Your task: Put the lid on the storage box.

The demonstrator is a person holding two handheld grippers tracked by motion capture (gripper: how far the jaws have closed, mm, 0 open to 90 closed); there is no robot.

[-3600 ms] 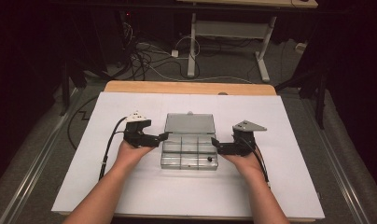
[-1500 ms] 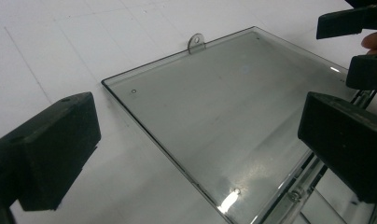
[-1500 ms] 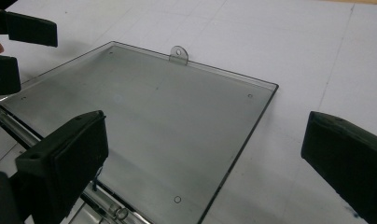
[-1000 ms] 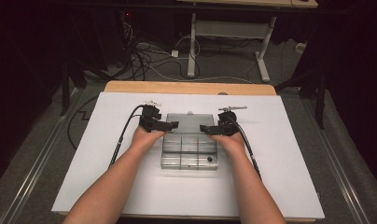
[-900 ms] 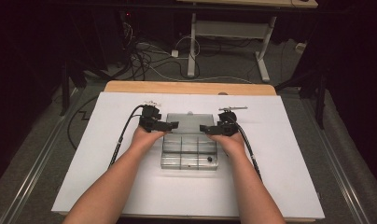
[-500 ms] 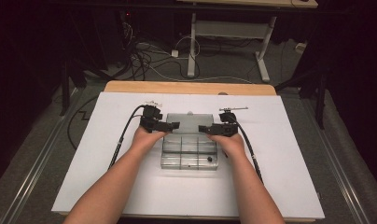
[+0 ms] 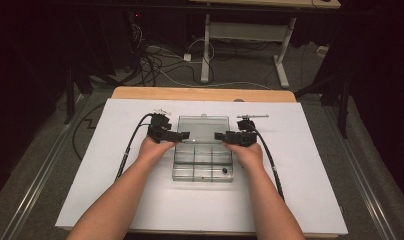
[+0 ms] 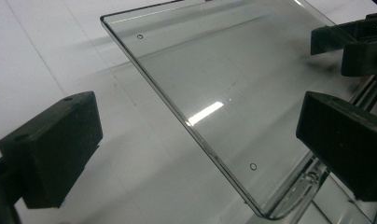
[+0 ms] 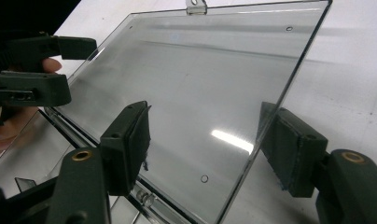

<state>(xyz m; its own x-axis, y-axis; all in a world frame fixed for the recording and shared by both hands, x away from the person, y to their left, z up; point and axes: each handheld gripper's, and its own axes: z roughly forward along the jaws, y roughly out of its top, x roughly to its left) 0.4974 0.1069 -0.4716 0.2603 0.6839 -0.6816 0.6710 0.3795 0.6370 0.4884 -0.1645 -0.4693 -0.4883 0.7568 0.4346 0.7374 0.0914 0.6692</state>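
Both pairs of jaws stand apart around the side edges of the open clear lid [image 7: 202, 129], neither pressing on it. From where I stand, the left gripper [image 7: 182, 135] has its pads wide, one over the white table cover [image 7: 310, 165] and one above the lid panel. The right gripper [image 7: 219, 135] has just been closing; in its own view the lid's edge [image 9: 280, 102] sits between the pads with a gap on each side. The clear compartment box [image 7: 203, 162] lies at the middle of the table, its lid folded back toward twelve o'clock and hinged along the box's far side. To do this well, I'd say each pad pair should meet the lid squarely near the hinge end, at nine and three o'clock, with even pressure so the thin plastic does not twist, and both hands should swing it over together.
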